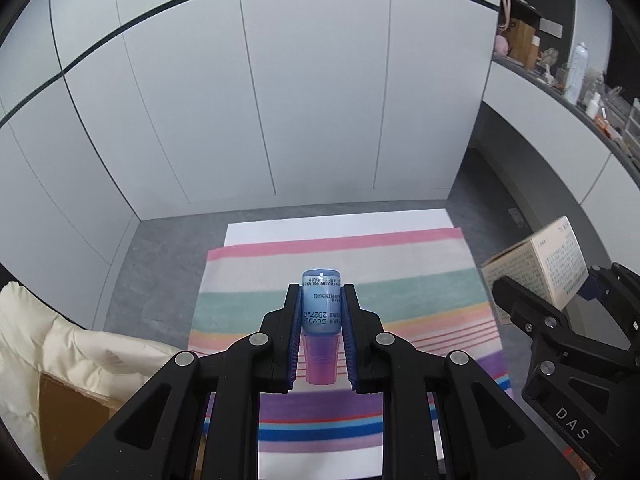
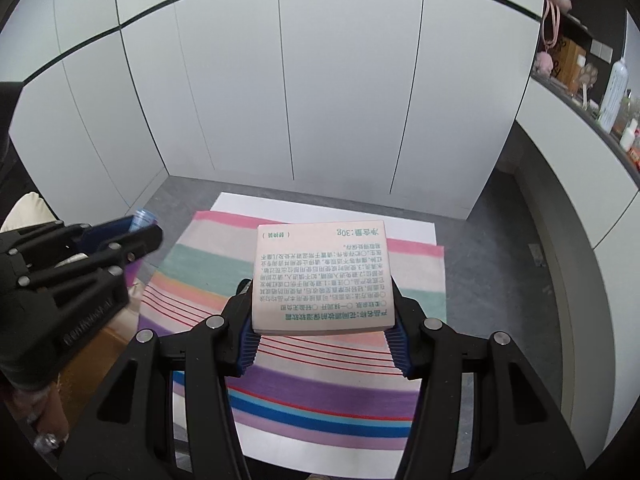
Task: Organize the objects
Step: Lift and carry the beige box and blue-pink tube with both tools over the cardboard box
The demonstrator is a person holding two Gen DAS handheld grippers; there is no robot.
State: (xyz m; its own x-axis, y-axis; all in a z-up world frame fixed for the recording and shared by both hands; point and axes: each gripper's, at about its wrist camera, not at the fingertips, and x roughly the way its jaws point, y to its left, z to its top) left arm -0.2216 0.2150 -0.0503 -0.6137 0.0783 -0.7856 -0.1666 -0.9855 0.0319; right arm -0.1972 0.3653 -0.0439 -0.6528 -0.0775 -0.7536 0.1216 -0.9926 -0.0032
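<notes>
My left gripper (image 1: 321, 312) is shut on a small blue bottle (image 1: 321, 304) with a pink-purple cap end, held well above the striped cloth (image 1: 420, 288). In the right wrist view the left gripper (image 2: 146, 226) shows at the left edge with the blue bottle (image 2: 142, 218) peeking out between its jaws. My right gripper (image 2: 322, 320) is shut on a beige carton (image 2: 322, 276) printed with green text, also lifted above the striped cloth (image 2: 192, 276). From the left wrist view the right gripper (image 1: 560, 292) and its beige carton (image 1: 540, 268) appear at the right.
The striped cloth lies on a white sheet (image 2: 416, 228) on a grey floor (image 1: 168, 256), walled by white cupboard doors (image 1: 280, 100). A cream cushion (image 1: 60, 344) and a brown cardboard box (image 1: 72, 408) sit at the left. A cluttered shelf (image 1: 576, 80) runs along the right.
</notes>
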